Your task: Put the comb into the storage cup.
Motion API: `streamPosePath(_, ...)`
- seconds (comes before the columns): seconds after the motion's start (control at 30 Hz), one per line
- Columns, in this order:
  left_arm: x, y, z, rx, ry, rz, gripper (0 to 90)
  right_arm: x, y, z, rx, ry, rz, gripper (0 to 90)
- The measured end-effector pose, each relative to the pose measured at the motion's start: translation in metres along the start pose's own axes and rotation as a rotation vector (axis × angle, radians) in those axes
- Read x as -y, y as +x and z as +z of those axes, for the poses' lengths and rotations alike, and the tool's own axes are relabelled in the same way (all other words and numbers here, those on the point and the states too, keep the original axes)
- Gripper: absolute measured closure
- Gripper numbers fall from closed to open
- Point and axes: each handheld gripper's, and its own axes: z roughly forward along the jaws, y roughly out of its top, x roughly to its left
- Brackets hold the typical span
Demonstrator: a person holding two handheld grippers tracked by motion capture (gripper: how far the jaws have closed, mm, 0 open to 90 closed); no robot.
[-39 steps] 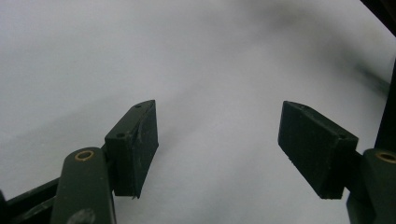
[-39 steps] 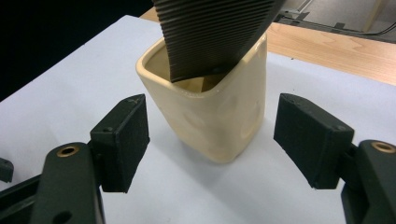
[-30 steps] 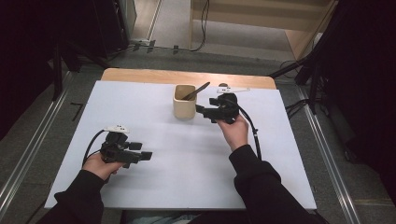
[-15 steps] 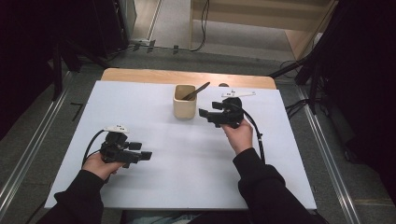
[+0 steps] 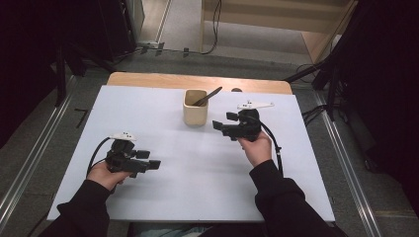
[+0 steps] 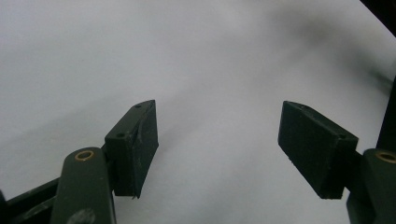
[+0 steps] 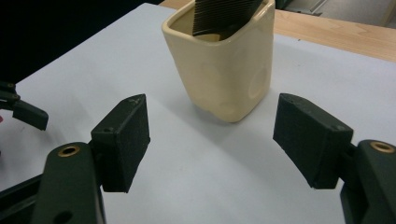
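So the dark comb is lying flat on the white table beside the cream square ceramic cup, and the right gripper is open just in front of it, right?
Not quite. The dark comb stands inside the cream square ceramic cup, leaning over its rim, as the right gripper view and the high view show. The rest holds: the right gripper is open just in front of the cup.

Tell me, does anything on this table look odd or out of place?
Only mildly: a dark comb stands slanted in the cream cup, poking past its rim. The cup is upright, nothing has spilled or looks broken. Both the right gripper and the left gripper are open and empty.
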Motion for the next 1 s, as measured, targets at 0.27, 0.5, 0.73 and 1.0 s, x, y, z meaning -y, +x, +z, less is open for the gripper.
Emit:
streamPosePath(0.27,0.0,0.0,0.0,0.001,0.003,0.001,29.5,0.008,0.004,-0.01,0.003,-0.008,-0.029,25.0)
streamPosePath(0.5,0.0,0.0,0.0,0.002,0.004,0.001,29.5,0.015,0.006,-0.018,0.014,-0.013,-0.053,25.0)
streamPosePath(0.73,0.0,-0.001,0.0,0.002,0.005,0.002,29.5,0.023,0.006,-0.023,0.013,-0.003,-0.059,25.0)
streamPosePath(1.0,0.0,-0.001,0.0,0.002,0.004,0.002,29.5,0.032,0.007,-0.028,0.009,0.008,-0.064,25.0)
